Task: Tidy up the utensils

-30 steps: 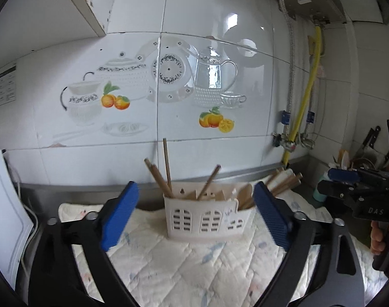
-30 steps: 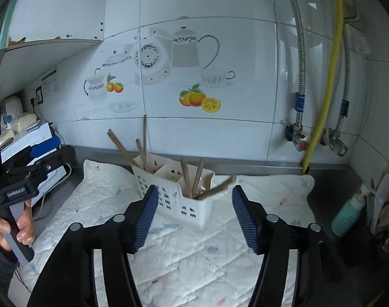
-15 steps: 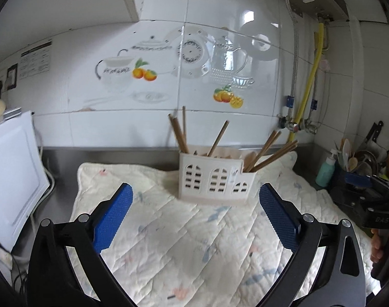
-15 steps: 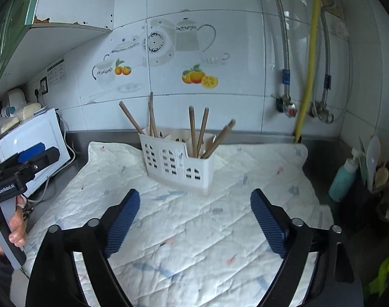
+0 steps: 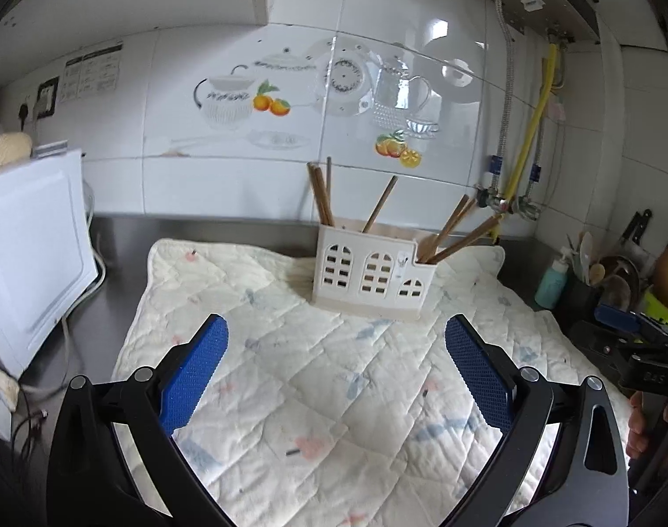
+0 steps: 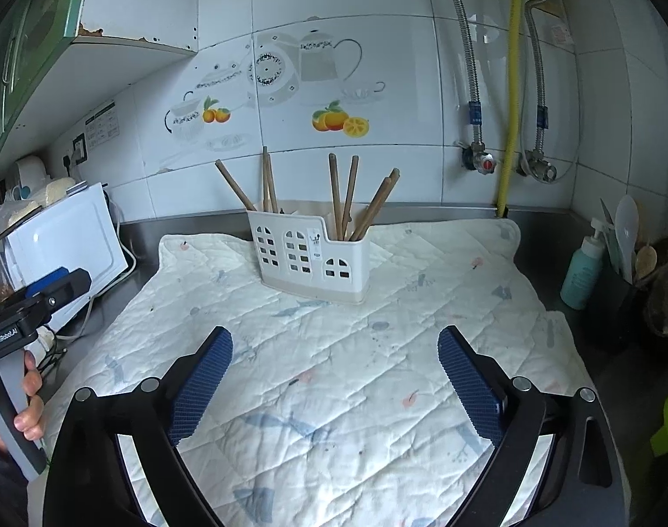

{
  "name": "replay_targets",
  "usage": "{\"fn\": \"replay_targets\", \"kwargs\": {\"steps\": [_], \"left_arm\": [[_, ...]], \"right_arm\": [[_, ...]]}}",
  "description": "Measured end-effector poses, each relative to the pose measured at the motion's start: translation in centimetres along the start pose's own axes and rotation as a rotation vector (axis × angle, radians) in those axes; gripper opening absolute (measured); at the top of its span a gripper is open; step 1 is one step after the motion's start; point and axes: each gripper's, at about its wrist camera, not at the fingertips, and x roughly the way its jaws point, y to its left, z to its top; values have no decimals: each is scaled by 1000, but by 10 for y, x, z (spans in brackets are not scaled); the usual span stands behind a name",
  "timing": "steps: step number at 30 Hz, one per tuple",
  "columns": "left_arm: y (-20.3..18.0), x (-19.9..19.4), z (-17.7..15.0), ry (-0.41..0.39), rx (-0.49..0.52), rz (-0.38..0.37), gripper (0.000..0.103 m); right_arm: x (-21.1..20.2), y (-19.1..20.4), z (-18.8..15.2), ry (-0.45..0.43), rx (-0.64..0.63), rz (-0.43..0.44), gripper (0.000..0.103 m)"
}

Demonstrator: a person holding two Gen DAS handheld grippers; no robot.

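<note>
Across the upper frame we see a glossy white tiled wall (image 6: 378,9) with teapot-and-orange decals (image 6: 338,118), daylight glaring off it. At upper left we see a green wall cabinet (image 6: 22,66) with a chipped underside; at right a yellow hose (image 6: 511,88) and braided metal pipes (image 6: 468,57) drop to valves. Below, we see a steel counter (image 6: 540,215) under a quilted white mat (image 6: 378,373), a white appliance (image 6: 66,237) at left, a teal bottle (image 6: 582,276) at right.
</note>
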Motion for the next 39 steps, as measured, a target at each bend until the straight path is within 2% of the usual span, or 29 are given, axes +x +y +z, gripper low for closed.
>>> {"fn": "replay_targets", "kwargs": {"steps": [3, 13, 24, 39], "left_arm": [[4, -5, -5, 8, -8, 8, 98], [7, -18, -22, 32, -39, -39, 98], [3, -16, -42, 75, -1, -37, 98], [-5, -18, -46, 90, 27, -47, 98]], "right_arm": [[-4, 1, -7, 9, -5, 2, 92], [-16, 6, -26, 23, -18, -30, 94], [-15, 11, -39, 53, -35, -38, 95], [-17, 15, -41, 54, -61, -50, 95]]}}
